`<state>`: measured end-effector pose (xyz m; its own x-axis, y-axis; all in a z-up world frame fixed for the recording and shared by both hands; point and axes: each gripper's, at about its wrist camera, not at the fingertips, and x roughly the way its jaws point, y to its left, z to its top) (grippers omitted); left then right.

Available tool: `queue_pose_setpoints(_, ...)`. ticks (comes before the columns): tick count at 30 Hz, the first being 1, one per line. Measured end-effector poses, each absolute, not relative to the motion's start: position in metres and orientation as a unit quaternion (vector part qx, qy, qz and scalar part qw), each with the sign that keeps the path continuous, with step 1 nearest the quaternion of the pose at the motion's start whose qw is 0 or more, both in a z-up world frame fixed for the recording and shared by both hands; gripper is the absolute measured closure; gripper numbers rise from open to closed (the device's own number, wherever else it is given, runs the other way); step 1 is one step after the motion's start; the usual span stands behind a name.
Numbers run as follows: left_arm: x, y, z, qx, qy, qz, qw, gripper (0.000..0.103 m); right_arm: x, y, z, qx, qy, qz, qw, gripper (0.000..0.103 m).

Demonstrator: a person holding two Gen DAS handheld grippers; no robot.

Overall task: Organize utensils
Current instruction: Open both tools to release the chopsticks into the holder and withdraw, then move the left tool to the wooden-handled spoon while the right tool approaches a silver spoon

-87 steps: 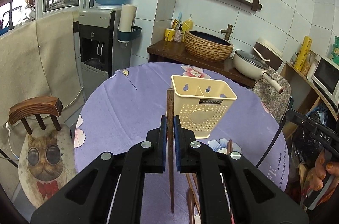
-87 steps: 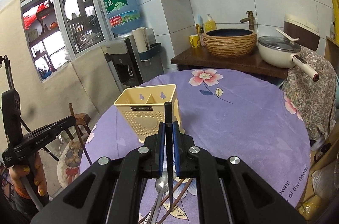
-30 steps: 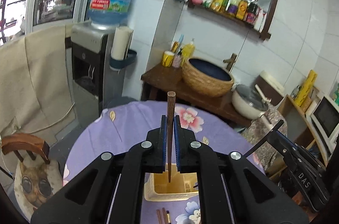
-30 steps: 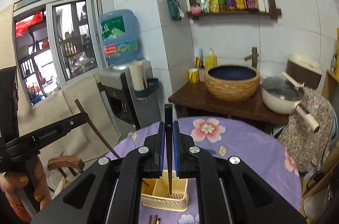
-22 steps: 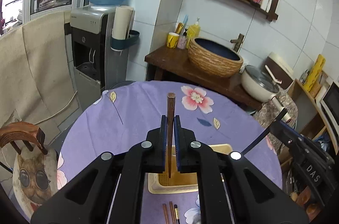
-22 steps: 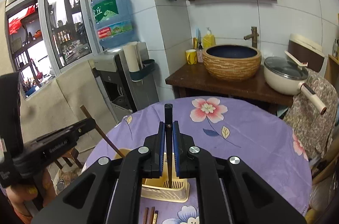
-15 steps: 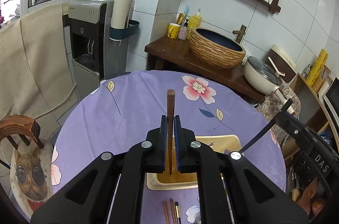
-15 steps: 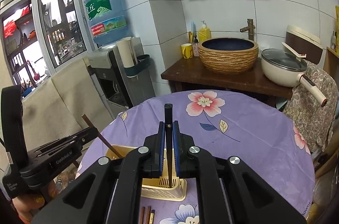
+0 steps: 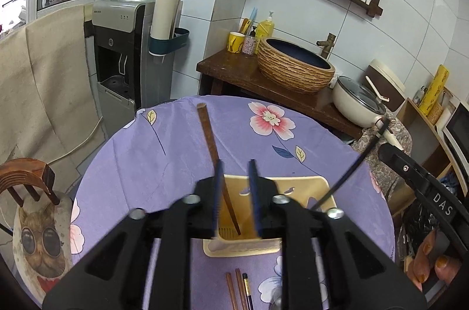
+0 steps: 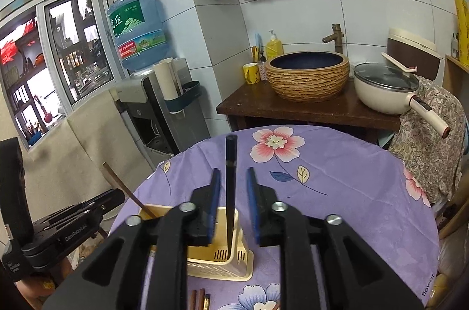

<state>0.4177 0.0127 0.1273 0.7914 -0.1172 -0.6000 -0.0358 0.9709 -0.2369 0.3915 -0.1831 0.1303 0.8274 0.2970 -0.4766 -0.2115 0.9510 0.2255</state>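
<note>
A cream plastic utensil holder [image 9: 296,181] stands on the purple flowered tablecloth. My left gripper [image 9: 235,163] hangs over it, its jaws opening. A brown wooden chopstick [image 9: 208,134] stands loose between them with its tip in the holder, leaning left past the left pad. In the right wrist view my right gripper [image 10: 233,172] is above the holder [image 10: 218,270] too, jaws opening. A black chopstick [image 10: 230,163] stands upright in the gap, its tip in the holder, and neither pad presses it. Each gripper shows in the other's view, with the right gripper [image 9: 410,172] on the right.
Loose chopsticks [image 9: 237,289] lie on the cloth just in front of the holder. Behind the round table [image 9: 132,163] are a wooden counter with a woven basin [image 9: 296,69], a white pan [image 9: 357,105] and a water dispenser [image 9: 123,52]. A chair [image 9: 26,175] stands at the left.
Both grippers came down over the holder and their jaws parted. The brown chopstick tipped to the left out of the left grip, and the black one now stands free in the holder.
</note>
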Motion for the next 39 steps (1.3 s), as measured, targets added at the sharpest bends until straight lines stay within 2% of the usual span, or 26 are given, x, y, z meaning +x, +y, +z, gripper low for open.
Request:
queue_pose_setpoints(1, 0.413, 0.014, 0.127, -0.122, 0.317, -0.022, 0.94, 0.047, 0.388, -0.184, 0.129, 0.082, 0.261, 0.134, 0.953, 0.066)
queue_pose_setpoints(3, 0.397, 0.018, 0.125, -0.124, 0.298, -0.019, 0.946, 0.031, 0.38, -0.185, 0.126, 0.072, 0.259, 0.126, 0.955, 0.064)
queue_pose_setpoints(7, 0.366, 0.019, 0.111, -0.097, 0.298, -0.005, 0.95, 0.022, 0.355, -0.184, 0.102, 0.039, 0.272, 0.115, 0.955, 0.063)
queue_pose_setpoints(20, 0.287, 0.012, 0.003, -0.035, 0.388, -0.023, 0.921, 0.023, 0.283, -0.171, -0.018, -0.043, 0.357, 0.132, 0.924, 0.063)
queue_pose_setpoints(27, 0.265, 0.0, -0.038, -0.029, 0.434, -0.047, 0.899, 0.036, 0.275, -0.17, -0.045, -0.021, 0.388, 0.134, 0.912, 0.063)
queue_pose_setpoints(39, 0.252, -0.023, -0.055, -0.043, 0.47, -0.098, 0.876, 0.052, 0.265, -0.176, -0.056, -0.009, 0.394, 0.136, 0.909, 0.063)
